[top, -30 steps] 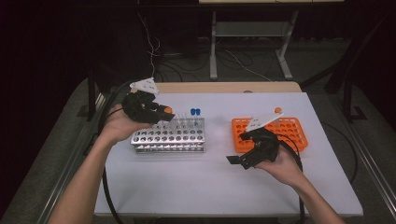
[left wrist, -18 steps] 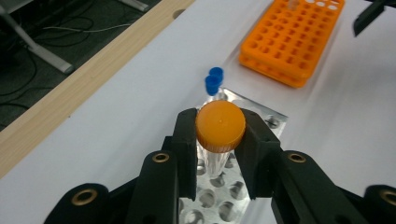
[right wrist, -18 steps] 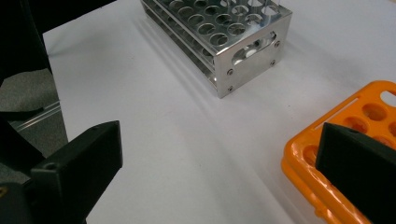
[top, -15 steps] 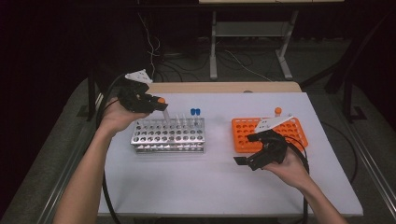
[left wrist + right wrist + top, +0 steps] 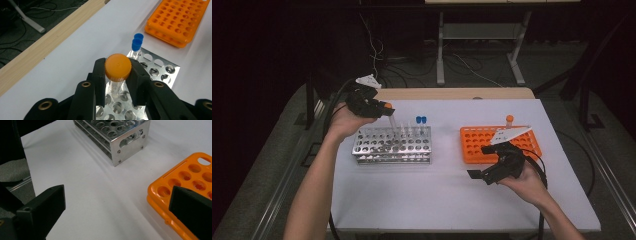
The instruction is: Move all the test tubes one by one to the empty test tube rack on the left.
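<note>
Left gripper (image 5: 117, 75) jaws clamped on orange-capped tube (image 5: 118, 68), gripping right at the cap, one pad each side. Tube long axis near vertical, cap up, clear body hanging down between the jaws toward the holes of the metal rack (image 5: 160, 68); lower end at or just over a hole near the rack's back-left, cannot tell if seated. In high view, left gripper (image 5: 384, 112) over the rack's back-left corner (image 5: 362, 135), tube (image 5: 391, 119) slightly tilted. Two blue-capped tubes (image 5: 137, 43) upright in the rack, just beyond the held tube. Right gripper (image 5: 117, 202) jaws wide apart, nothing between, held low over bare desk (image 5: 100, 195) between metal rack (image 5: 125, 142) and orange rack (image 5: 185, 177).
</note>
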Demonstrator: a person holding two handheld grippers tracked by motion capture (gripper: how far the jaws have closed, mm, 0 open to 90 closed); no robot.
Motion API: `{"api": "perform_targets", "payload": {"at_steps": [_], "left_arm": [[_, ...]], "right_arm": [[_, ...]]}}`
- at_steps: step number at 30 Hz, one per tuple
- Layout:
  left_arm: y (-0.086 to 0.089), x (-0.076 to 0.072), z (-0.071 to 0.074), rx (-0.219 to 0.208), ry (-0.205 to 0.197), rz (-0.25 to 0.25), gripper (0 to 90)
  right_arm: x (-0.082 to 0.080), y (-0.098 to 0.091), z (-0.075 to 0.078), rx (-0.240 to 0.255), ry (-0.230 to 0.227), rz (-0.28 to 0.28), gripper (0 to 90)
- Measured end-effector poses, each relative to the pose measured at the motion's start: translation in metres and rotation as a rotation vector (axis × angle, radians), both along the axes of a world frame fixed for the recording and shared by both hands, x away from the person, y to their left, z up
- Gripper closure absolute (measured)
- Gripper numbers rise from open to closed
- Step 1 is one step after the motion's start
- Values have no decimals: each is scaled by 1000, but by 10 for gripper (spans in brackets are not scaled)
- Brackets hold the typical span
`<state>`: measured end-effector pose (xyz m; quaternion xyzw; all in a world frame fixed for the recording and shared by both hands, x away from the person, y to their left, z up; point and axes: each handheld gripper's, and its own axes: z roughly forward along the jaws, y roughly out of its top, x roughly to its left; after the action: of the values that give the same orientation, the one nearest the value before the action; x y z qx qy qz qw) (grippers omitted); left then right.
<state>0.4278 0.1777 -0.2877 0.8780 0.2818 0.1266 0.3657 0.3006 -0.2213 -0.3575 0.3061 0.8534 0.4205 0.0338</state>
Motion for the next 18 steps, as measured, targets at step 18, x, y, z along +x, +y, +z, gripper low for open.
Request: {"api": "perform_targets", "payload": {"at_steps": [18], "left_arm": [[-5,11,-30,-2,66,9,685]], "right_arm": [[0,-7,-4,18,5,-16,3]]}}
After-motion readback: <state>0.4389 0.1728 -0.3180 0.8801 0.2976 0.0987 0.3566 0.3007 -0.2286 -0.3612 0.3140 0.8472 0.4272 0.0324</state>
